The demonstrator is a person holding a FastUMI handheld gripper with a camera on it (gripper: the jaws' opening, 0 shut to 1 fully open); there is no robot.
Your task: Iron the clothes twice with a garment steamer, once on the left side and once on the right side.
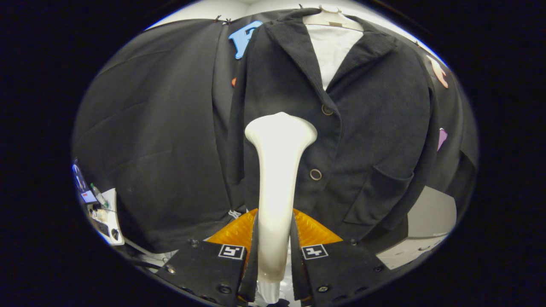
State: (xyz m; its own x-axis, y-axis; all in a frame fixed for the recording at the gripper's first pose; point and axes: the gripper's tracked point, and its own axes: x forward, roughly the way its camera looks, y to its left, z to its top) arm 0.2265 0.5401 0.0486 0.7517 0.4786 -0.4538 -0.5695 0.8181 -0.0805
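You are holding one gripper [275,238], and its two fingers [251,256] are closing in on both sides of the handle of one garment steamer [277,187], pressing it with no gap showing. The handle is running straight ahead between the fingers, and the flared steam head is sitting just beyond them, up against the front of one dark jacket [362,128]. Whether the head is touching the cloth or standing just off it cannot be told. The head is lying to the left of the button line, between the two visible buttons: one upper button [327,109] and one lower button [315,174].

The jacket is hanging on one pale hanger [332,19] over one white inner garment [332,51], with one patch pocket [379,196] showing low on the right panel. Far to the left, one small table [106,217] is carrying a few small items, too small to count.

Risks, as judged from here: the grip is sitting low on a long handle, so the head may be swinging or twisting in the fingers if you are pressing hard into the cloth. The hanging jacket is free to swing away, leaving a pass incomplete. Drifting right, the head may be catching on a button or the placket edge. Dwelling in one spot may be overwetting the fabric.
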